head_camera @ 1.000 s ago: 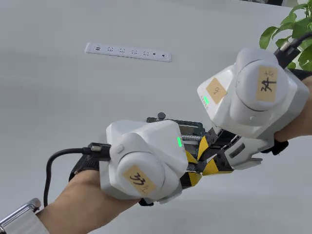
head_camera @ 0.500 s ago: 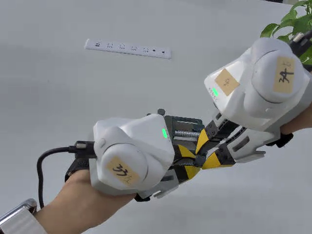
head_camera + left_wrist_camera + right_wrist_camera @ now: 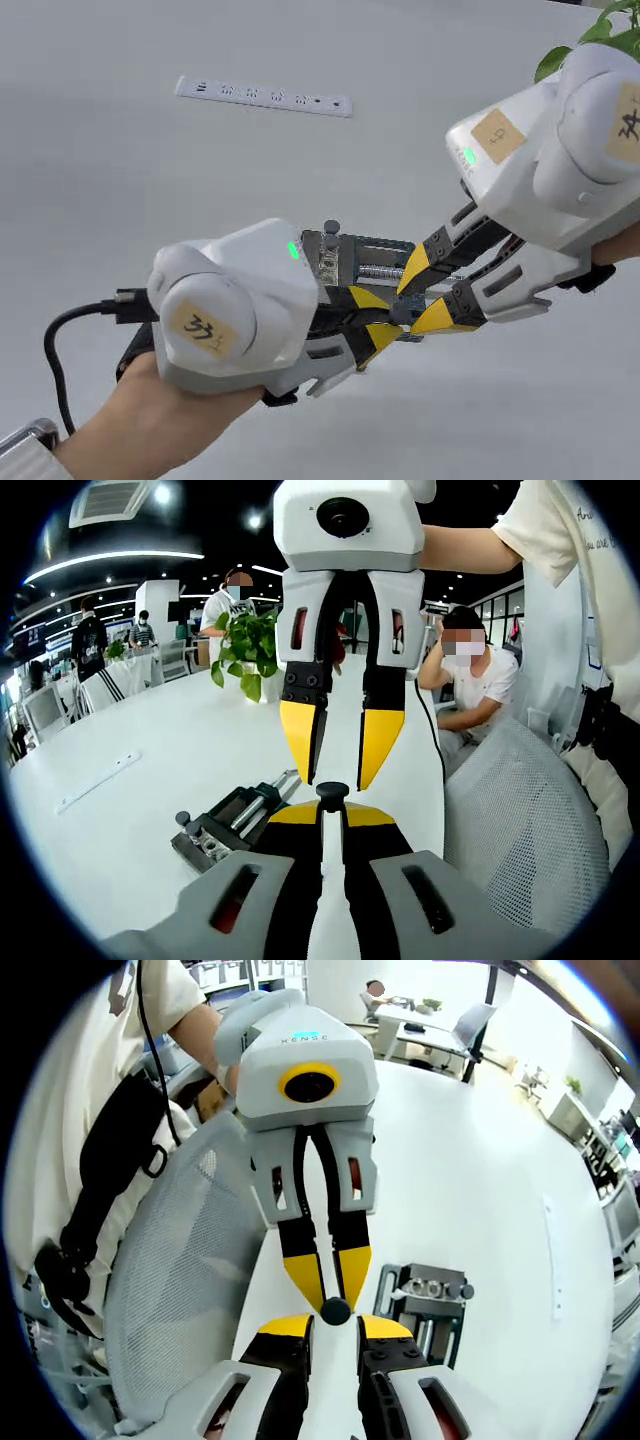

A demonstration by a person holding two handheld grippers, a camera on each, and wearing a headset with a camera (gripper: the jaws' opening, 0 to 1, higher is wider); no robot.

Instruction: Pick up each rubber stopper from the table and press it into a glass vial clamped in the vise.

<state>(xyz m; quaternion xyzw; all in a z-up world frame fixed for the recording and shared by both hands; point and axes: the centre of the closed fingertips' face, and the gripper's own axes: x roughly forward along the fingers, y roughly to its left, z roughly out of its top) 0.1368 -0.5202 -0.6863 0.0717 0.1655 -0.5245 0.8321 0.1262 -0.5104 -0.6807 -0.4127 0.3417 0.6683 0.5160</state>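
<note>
Finding: my left tongs (image 3: pixel 331 818) are clenched on a dark rubber stopper (image 3: pixel 335 1310), pinched at the very tips and held in the air. My right tongs (image 3: pixel 335 1328) face them tip to tip with the jaws released. The stopper sits at the mouth of that gap, and I cannot tell whether the right jaws touch it.

Location: the stopper hangs above the worktop (image 3: pixel 150 180), near the vise (image 3: pixel 432 1305) but not over it. The glass vials (image 3: pixel 428 1286) are clamped in the vise, mouths up.

Risks, as I judge them:
- The hold is only at the tips on a small round part. Any sideways nudge from the right jaws could squirt it out.
- If the left jaws release before the right ones clench, the stopper drops. The worktop edge and a mesh chair (image 3: pixel 190 1290) lie close, so it may roll off.
- A crooked transfer would leave the stopper tilted, and it would then seat badly in a vial.
</note>
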